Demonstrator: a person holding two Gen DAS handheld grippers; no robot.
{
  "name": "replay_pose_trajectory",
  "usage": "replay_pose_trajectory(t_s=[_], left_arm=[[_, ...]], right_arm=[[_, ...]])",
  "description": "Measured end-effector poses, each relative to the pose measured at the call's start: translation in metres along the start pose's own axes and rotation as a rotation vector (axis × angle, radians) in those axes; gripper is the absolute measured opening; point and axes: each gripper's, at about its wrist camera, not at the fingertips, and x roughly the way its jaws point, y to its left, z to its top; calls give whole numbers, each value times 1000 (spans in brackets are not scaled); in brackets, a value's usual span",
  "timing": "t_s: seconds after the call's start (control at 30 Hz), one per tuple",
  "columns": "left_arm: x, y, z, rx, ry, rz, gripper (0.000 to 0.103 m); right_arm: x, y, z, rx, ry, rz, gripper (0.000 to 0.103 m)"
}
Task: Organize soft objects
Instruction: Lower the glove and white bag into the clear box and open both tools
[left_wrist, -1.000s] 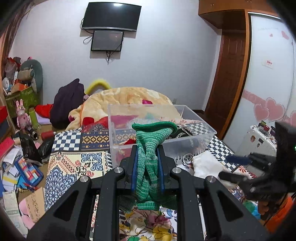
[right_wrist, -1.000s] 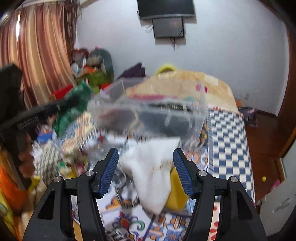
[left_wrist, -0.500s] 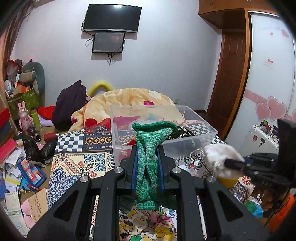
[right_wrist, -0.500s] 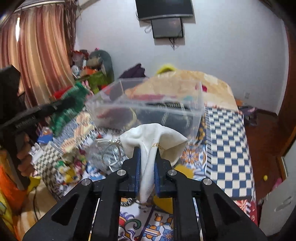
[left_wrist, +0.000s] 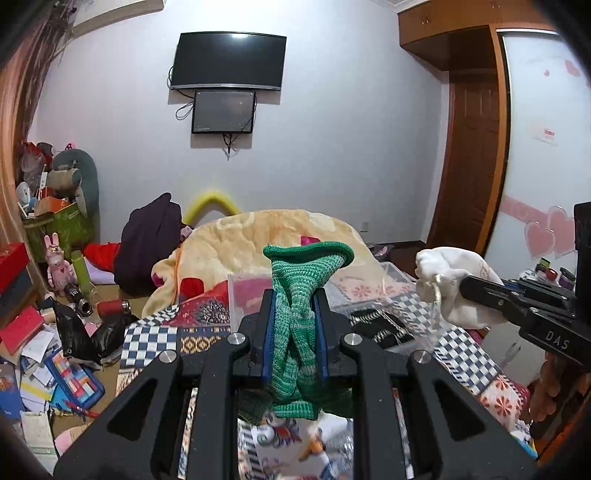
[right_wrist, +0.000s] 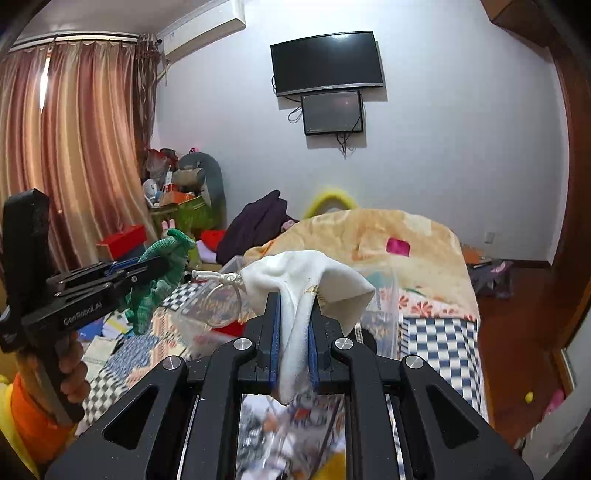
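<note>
My left gripper (left_wrist: 294, 299) is shut on a green knitted cloth (left_wrist: 301, 280) and holds it up above the bed. It also shows in the right wrist view (right_wrist: 162, 275) at the left. My right gripper (right_wrist: 294, 301) is shut on a white drawstring pouch (right_wrist: 306, 277), raised in the air. The pouch also shows in the left wrist view (left_wrist: 448, 288) at the right. A clear plastic bin (left_wrist: 369, 291) sits on the bed beyond and below both grippers, partly hidden by the cloths.
The bed has a patterned checkered cover (left_wrist: 155, 339) and a yellow blanket (left_wrist: 266, 236) at the far end. Clutter of boxes, toys and papers (left_wrist: 40, 332) fills the floor at the left. A wooden door (left_wrist: 472, 162) and wardrobe stand at the right.
My right gripper closed on the white pouch and lifted it off the bed. Both grippers have risen, so the bin now sits lower in both views.
</note>
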Motion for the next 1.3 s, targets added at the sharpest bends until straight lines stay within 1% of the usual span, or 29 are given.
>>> replay_pose_trajectory(t_s=[0.1, 0.27, 0.5, 0.73, 0.77, 0.87, 0.93, 0.97, 1.03, 1.1, 1.17, 1.23, 1.3], left_arm=[[16, 2, 4, -9, 20, 7, 18], [48, 6, 0, -8, 83, 32, 18], [86, 2, -12, 19, 180, 31, 18], [108, 0, -19, 44, 244, 26, 19], [110, 0, -20, 44, 251, 23, 19], [113, 2, -22, 37, 282, 4, 26], [113, 4, -24, 23, 292, -18, 34], [112, 4, -24, 17, 296, -28, 40], [108, 4, -23, 17, 288, -30, 41], [101, 1, -21, 31, 272, -26, 41], [92, -1, -18, 40, 253, -28, 43], [81, -2, -15, 44, 227, -29, 49], [65, -3, -11, 47, 192, -29, 57]], right_arm=[[15, -2, 7, 5, 8, 8, 11], [37, 5, 11, -15, 38, -1, 11], [76, 12, 6, -62, 140, -11, 11], [109, 12, -5, -92, 256, -43, 11], [110, 11, -6, -95, 265, -44, 11], [112, 10, -9, -107, 288, -50, 12], [111, 10, -8, -106, 297, -45, 16], [110, 10, -8, -106, 300, -41, 19], [109, 10, -7, -107, 304, -52, 35], [103, 9, -6, -112, 293, -55, 43], [96, 7, -4, -112, 280, -59, 47], [89, 6, -2, -106, 265, -59, 56], [76, 4, 1, -101, 236, -63, 59]])
